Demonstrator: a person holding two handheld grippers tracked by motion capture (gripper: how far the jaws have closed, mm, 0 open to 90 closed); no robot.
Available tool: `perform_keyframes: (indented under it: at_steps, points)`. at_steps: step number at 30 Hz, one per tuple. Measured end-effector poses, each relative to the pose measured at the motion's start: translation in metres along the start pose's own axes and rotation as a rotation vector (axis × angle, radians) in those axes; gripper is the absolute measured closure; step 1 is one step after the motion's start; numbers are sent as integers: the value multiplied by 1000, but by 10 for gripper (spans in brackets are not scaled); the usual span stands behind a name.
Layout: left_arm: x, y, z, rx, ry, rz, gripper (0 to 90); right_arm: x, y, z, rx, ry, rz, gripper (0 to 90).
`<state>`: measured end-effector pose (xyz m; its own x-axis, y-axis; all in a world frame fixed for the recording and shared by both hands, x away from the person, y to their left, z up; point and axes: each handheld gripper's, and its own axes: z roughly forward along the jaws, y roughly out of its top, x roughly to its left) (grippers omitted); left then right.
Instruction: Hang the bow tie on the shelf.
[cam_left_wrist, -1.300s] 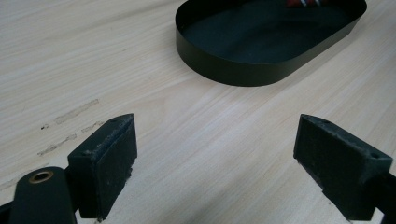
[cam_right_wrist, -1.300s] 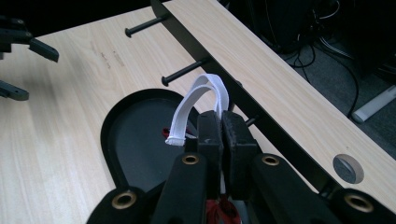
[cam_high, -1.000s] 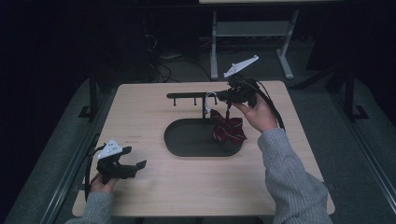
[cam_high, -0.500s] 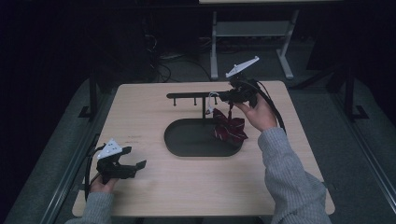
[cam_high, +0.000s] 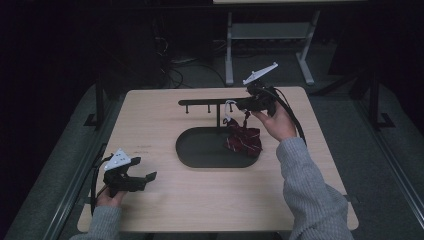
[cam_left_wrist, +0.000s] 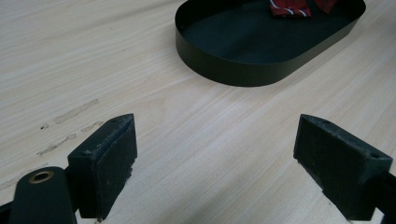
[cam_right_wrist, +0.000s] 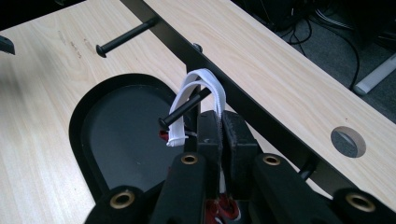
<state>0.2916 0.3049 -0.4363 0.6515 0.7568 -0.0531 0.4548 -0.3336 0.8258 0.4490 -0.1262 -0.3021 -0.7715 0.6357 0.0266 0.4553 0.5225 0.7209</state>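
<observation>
R gripper (cam_high: 239, 106) eased a touch lower — white loop (cam_right_wrist: 198, 93) now over rack peg (cam_right_wrist: 180, 113).

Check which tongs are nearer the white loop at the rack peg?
Right. The right tongs are shut on the white loop, which is draped over a rack peg. The left tongs sit open at the table's near left corner, far away.

Dim room around an evenly lit desk (cam_high: 165, 115) (its far surroundings nearly black); both gripper views are sharp, shadows soft, no glare.
</observation>
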Motion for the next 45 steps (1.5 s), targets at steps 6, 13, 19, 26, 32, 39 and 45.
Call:
perform_keyframes:
  at_steps: [6, 13, 19, 26, 32, 39, 45]
  points:
    - [0, 0, 0, 2, 0, 1, 130, -2, -4, 2, -3, -1, 3, 858]
    - [0, 0, 0, 1, 0, 0, 130, -1, -8, 4, -14, -4, 8, 855]
    - [0, 0, 0, 5, -3, 3, 131, -2, -12, 5, -17, 1, 8, 854]
    - [0, 0, 0, 8, -2, 6, 130, -1, -14, 5, -24, 4, 10, 843]
    - [-1, 0, 0, 6, -2, 5, 130, 1, -14, 4, -25, 3, 3, 840]
    - [0, 0, 1, 7, -2, 4, 131, 2, -15, 3, -31, 9, -2, 822]
    - [-1, 0, 1, 9, -2, 4, 130, 4, -17, 2, -33, 14, 1, 810]
